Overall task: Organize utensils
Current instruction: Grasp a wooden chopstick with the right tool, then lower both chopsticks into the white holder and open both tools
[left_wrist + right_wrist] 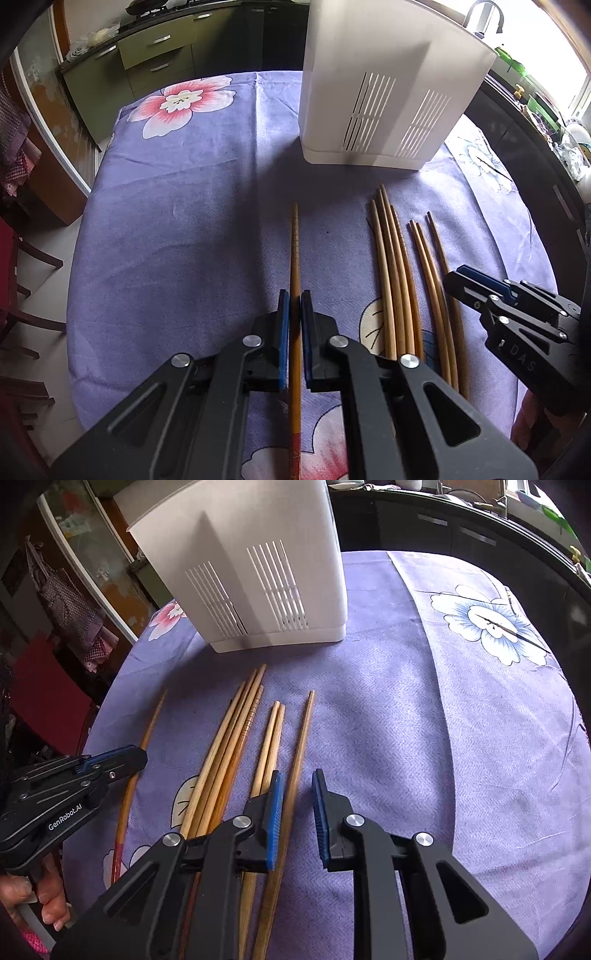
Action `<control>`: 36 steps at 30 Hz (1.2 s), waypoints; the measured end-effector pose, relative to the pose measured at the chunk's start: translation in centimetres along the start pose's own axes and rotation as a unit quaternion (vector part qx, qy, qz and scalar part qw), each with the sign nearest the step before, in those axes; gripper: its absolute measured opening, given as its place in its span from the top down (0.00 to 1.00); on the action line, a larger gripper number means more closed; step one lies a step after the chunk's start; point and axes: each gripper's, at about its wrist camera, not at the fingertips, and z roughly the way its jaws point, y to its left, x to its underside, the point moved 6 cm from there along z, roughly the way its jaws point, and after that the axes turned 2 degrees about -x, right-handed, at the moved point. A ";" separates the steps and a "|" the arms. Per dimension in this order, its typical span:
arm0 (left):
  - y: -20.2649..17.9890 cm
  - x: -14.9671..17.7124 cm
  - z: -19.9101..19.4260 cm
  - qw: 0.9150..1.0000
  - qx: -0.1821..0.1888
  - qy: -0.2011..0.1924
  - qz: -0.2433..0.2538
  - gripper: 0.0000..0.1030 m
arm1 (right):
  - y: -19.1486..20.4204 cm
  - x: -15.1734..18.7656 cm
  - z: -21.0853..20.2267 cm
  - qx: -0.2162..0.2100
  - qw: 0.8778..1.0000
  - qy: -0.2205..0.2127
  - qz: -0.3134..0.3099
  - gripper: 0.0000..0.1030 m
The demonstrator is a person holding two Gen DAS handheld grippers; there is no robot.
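Note:
A single brown chopstick [294, 258] with a red end lies between the fingers of my left gripper [294, 299], whose jaws are nearly closed on it; it also shows in the right wrist view [147, 731]. Several more wooden chopsticks [399, 280] lie side by side to its right, also in the right wrist view [236, 746]. My right gripper [297, 786] is open above the rightmost chopstick [301, 746], which lies by its left finger. A white slotted utensil holder [384, 85] stands behind, also in the right wrist view [251, 565].
A round table under a purple floral cloth [177, 206] carries everything. Kitchen cabinets [155, 62] stand beyond the far edge. A dark counter [461, 528] runs along the right. Chairs [26, 288] stand at the left.

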 end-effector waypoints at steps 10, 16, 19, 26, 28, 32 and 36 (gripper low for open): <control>0.3 0.0 -0.2 1.000 0.004 -0.003 -0.002 0.94 | 0.4 -0.8 0.7 0.042 0.999 -0.018 -0.020 0.94; 0.4 -0.1 -0.5 1.000 0.006 -0.004 -0.002 0.94 | -0.5 -0.7 -0.9 -0.008 0.999 -0.030 0.017 0.94; 0.4 -0.4 -1.0 1.000 0.006 -0.009 -0.003 0.94 | -0.5 -0.9 -3.0 -0.033 0.998 -0.054 0.024 0.94; 0.2 -0.9 -3.0 1.000 0.010 -0.029 0.002 0.94 | 0.1 -1.0 -8.8 -0.067 0.991 -0.112 0.024 0.94; 0.1 -0.9 -3.6 0.999 0.010 -0.033 0.004 0.94 | 0.4 -0.9 -10.2 -0.073 0.989 -0.124 0.020 0.94; -0.1 -1.0 -4.8 0.999 0.013 -0.043 0.006 0.94 | 0.8 -0.3 -13.0 -0.084 0.986 -0.147 0.012 0.94; -0.4 -1.0 -6.3 0.998 0.014 -0.056 0.010 0.94 | 1.3 0.4 -15.5 -0.089 0.982 -0.167 0.004 0.94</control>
